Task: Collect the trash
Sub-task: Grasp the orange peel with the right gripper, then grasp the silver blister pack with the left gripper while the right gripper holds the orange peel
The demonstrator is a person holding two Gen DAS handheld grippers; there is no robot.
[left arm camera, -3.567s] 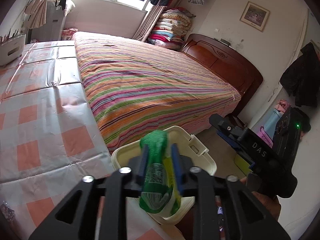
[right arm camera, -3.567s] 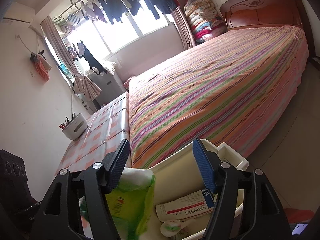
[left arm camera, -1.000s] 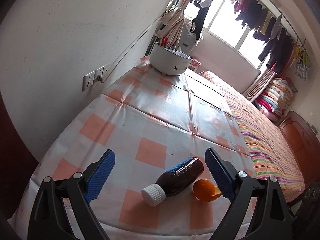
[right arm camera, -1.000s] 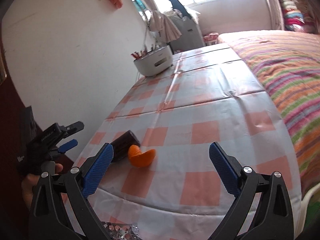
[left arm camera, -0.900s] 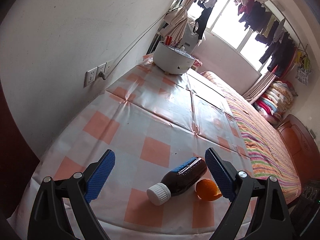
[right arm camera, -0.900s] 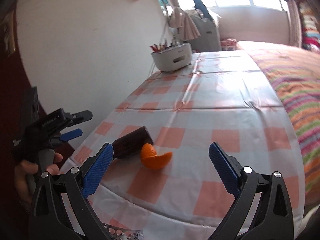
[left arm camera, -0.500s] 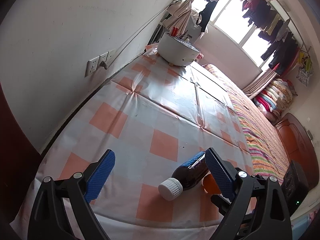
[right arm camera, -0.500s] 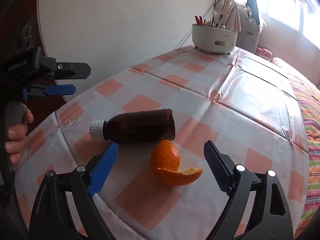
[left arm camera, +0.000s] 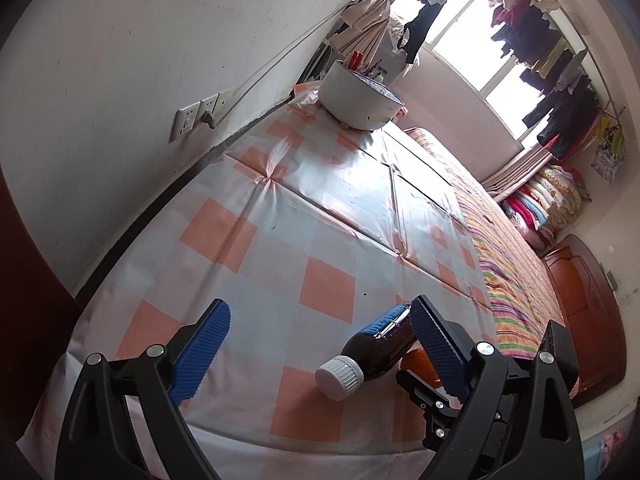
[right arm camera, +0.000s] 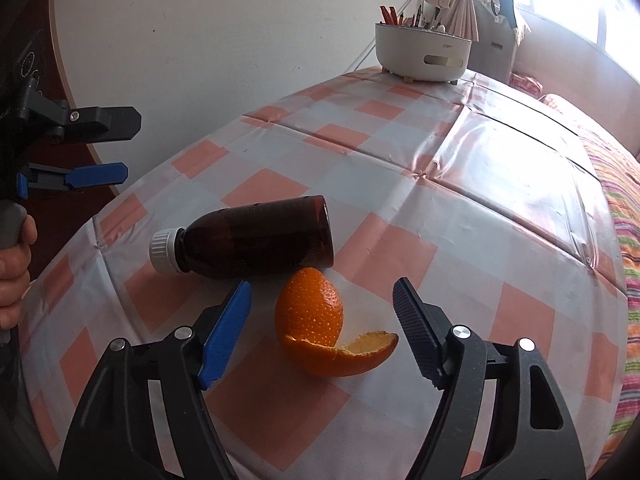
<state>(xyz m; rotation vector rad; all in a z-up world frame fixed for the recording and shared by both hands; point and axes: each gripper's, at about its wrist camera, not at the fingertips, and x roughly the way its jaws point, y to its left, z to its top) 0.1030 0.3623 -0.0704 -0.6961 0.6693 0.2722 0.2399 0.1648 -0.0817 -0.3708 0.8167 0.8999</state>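
Right gripper [right arm camera: 322, 320] now nearer — orange peel [right arm camera: 320, 330] between its 2 spread fingers, untouched; left gripper [left arm camera: 318, 330] fingers apart too.

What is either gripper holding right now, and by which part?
Nothing is held. The right gripper is open around the orange peel without touching it; the left gripper is open beside the brown bottle.

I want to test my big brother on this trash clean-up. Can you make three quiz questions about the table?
1. True or false: the brown bottle stands upright.
2. What lies between the right gripper's open fingers? A) orange peel B) spoon C) cup
3. Fill in: the bottle's cap is ____.

Key: 1 false, it lies on its side, touching the peel. 2 A. 3 white.
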